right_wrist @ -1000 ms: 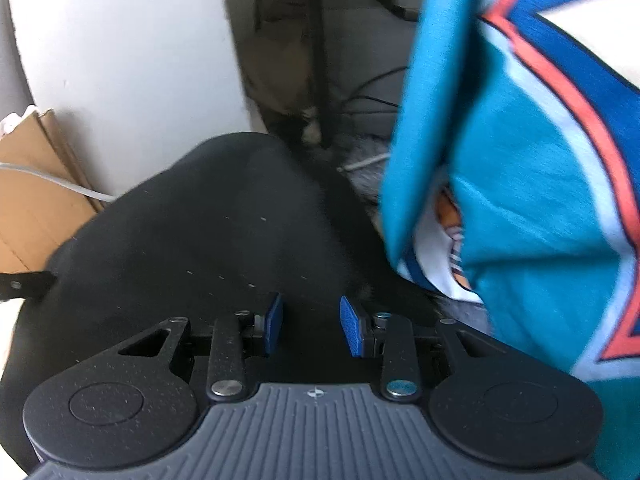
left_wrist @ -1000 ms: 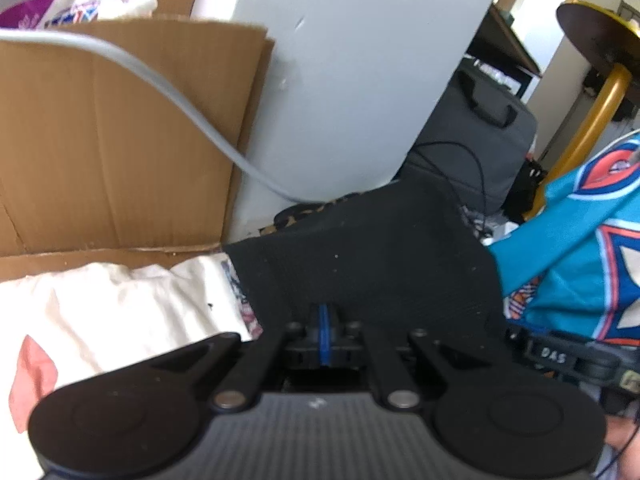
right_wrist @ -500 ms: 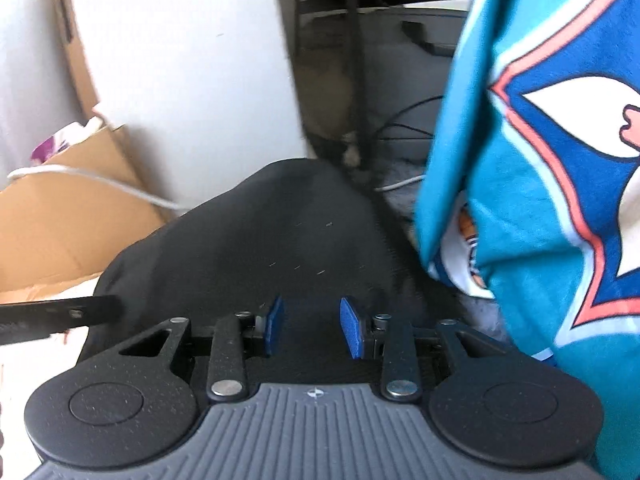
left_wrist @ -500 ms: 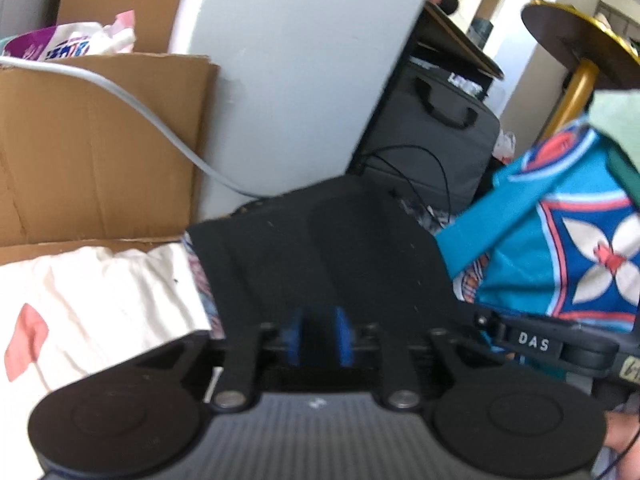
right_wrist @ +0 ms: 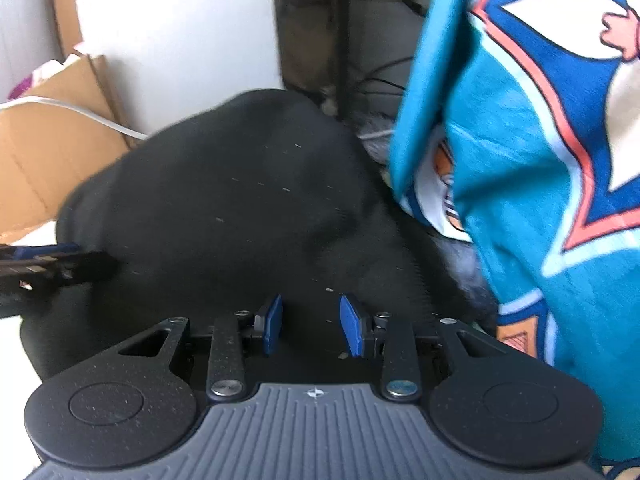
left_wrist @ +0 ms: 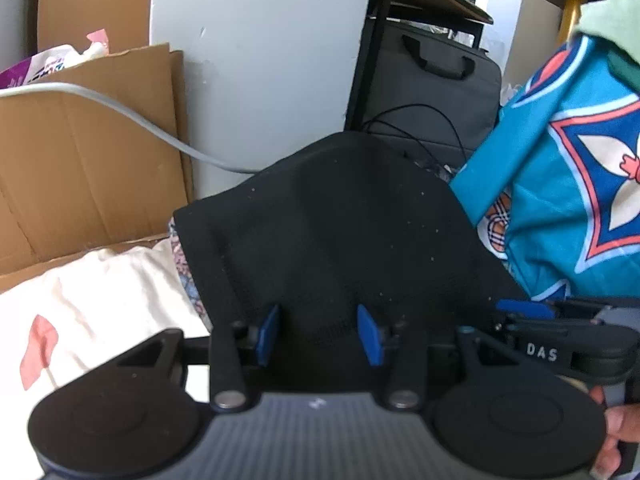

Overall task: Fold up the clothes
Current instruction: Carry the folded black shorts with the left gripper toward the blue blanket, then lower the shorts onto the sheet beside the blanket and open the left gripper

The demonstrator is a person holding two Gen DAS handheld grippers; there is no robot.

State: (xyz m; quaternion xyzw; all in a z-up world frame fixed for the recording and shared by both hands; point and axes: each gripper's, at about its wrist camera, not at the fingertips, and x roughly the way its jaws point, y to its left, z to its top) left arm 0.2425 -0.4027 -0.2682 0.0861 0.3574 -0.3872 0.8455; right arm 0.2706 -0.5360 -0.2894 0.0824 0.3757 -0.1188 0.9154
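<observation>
change: the left tool (left_wrist: 318, 334) was pinched shut on the black garment (left_wrist: 340, 224) a second ago; now its blue pads stand wide apart with nothing between them. the right tool (right_wrist: 310, 330) reads the same as before, pads parted, nothing held.
meaning: the garment appears released and laid down; this fold looks finished, though the flatness of the far edge cannot be judged.
black garment, place: just right of the cardboard box (left_wrist: 88, 152), overlapping the cream cloth (left_wrist: 104, 292), with the teal patterned fabric (left_wrist: 568, 184) touching its right side.
black garment, axis: the long axis seems to run from the tools away toward the white wall (left_wrist: 256, 52); the ribbed hem lies nearest the left tool, the rounded end points at the wall.
left tool seen from right: its tip (right_wrist: 60, 262) sits at the garment's left edge.
</observation>
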